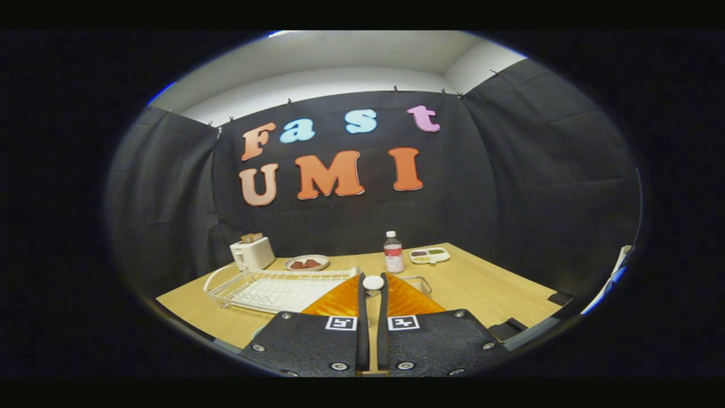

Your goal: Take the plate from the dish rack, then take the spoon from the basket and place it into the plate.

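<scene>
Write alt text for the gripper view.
The gripper is closed on the rim of an orange plate, held above a white wire dish rack on a light wooden table. Beyond stand a white toaster, a clear plastic bottle and two food dishes.

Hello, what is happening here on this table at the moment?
A hand-held gripper has its fingers closed on the rim of an orange plate, held just above the white dish rack on the wooden table. The plate seems to be lifted out. Beyond stand a toaster, a bottle and two food dishes.
</scene>
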{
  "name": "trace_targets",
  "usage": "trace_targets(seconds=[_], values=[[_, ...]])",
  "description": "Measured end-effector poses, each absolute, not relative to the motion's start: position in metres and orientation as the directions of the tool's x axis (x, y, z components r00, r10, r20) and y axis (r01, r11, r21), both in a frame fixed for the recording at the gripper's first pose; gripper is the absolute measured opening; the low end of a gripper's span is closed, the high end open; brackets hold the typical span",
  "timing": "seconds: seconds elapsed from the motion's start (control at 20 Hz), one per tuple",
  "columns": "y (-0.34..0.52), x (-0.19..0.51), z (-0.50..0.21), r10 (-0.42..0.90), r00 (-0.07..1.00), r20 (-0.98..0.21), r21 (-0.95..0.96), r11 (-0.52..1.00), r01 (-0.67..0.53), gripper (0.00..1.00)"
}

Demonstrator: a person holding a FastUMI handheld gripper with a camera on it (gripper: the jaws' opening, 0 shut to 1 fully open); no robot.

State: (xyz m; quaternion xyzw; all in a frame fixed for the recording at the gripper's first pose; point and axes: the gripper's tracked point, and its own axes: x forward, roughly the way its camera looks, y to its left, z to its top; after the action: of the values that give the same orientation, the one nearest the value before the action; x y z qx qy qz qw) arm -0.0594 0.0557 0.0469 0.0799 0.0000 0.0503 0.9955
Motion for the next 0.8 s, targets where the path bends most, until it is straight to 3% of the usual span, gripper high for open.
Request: trace_targets(seconds=[0.5,0.8], values=[[0.158,-0.086,-0.007,0.356,0.934,-0.018,0.105,0.930,-0.353,0.05],[0.186,-0.075,-0.055,0.407,0.906,-0.118,0.122,0.911,-0.394,0.06]])
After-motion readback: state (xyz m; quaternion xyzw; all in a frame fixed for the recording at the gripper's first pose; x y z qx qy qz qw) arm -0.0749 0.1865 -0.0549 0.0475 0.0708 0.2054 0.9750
